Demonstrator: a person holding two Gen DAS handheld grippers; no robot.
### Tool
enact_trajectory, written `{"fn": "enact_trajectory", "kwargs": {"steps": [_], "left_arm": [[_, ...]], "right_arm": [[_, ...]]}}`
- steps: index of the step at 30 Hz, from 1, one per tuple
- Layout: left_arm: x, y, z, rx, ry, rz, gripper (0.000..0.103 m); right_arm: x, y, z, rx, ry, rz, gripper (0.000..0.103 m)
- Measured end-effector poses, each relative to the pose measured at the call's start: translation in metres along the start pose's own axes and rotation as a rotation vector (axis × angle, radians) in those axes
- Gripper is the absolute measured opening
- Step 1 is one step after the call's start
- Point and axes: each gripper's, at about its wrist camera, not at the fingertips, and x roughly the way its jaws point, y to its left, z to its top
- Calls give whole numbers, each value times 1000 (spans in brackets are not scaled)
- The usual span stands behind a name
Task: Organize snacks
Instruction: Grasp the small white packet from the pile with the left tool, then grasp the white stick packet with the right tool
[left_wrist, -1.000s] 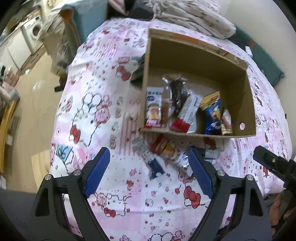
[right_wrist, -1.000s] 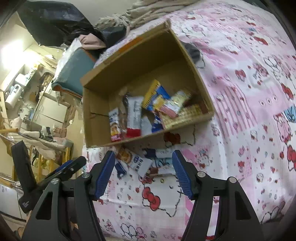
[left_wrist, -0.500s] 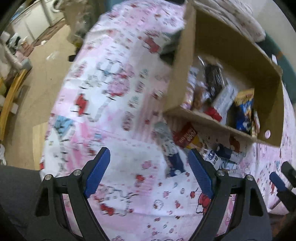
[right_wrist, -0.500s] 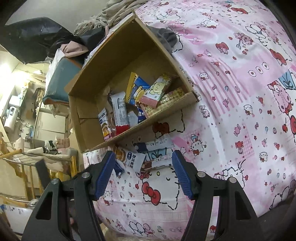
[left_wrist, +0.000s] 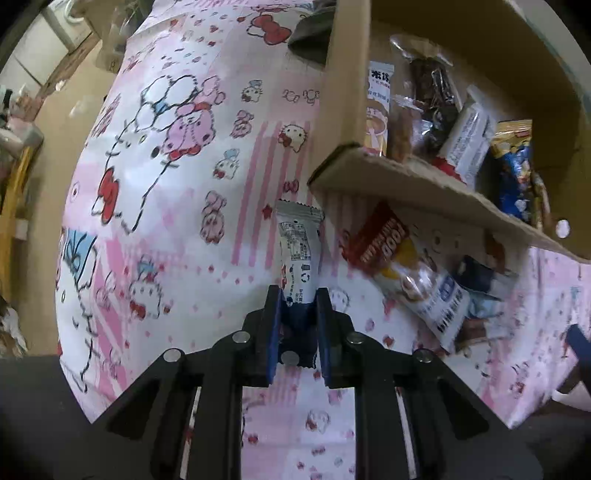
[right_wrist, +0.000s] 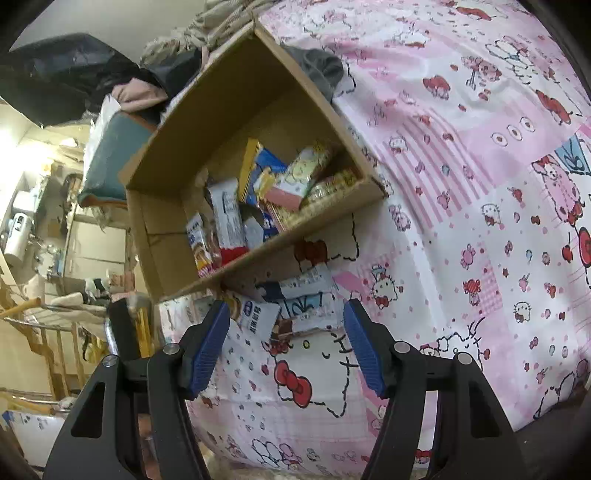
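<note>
My left gripper points down at the pink cartoon bedsheet, its jaws closing on the blue end of a white-and-blue snack packet, with the pads pressing on it. The packet lies just in front of the open cardboard box, which holds several snacks. A red-and-white packet and a dark blue one lie on the sheet beside it. In the right wrist view, my right gripper is open above the loose packets before the box, holding nothing.
A dark grey cloth lies against the box's far side, and a heap of bedding sits behind it. The bed's edge drops to the floor on the left. Bare sheet spreads right of the box.
My left gripper has come down to the sheet and gone from wide open to shut on the white-and-blue packet. The right gripper has barely moved and stays open.
</note>
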Motion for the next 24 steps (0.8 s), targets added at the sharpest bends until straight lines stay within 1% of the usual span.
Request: {"fn": "enact_trajectory", "kwargs": {"steps": [3, 6, 9, 10, 11, 12, 13, 14, 17, 20, 22, 23, 24], "left_arm": [[-16, -1, -8, 14, -16, -11, 14], [-31, -4, -19, 26, -14, -51, 14], [-48, -3, -28, 36, -1, -106, 14], [-56, -4, -32, 45, -8, -124, 14], [-63, -4, -35, 54, -21, -134, 14], [-70, -5, -38, 64, -38, -140, 15], [-75, -6, -40, 76, -56, -138, 15], [-79, -7, -43, 81, -68, -136, 15], [-76, -6, -41, 78, -54, -160, 15], [-73, -7, -38, 84, -56, -152, 15], [-70, -9, -38, 87, -58, -145, 15], [-70, -8, -39, 84, -57, -144, 15], [-68, -9, -38, 82, -53, -145, 15]], "right_arm": [[14, 0, -2, -5, 50, -15, 67], [29, 1, -4, -29, 91, -66, 67], [47, 5, -5, -60, 141, -116, 67], [52, 4, -6, -52, 157, -114, 67], [58, 1, -7, -23, 180, -92, 66], [65, -6, -9, 37, 213, -58, 65], [72, -11, -12, 89, 239, -43, 54], [77, -13, -12, 109, 249, -50, 46], [87, -16, -10, 154, 241, -72, 46], [98, -18, -9, 165, 228, -115, 44], [101, -15, -10, 135, 221, -146, 41], [102, -11, -12, 103, 220, -171, 36], [102, -9, -13, 72, 220, -187, 35]]}}
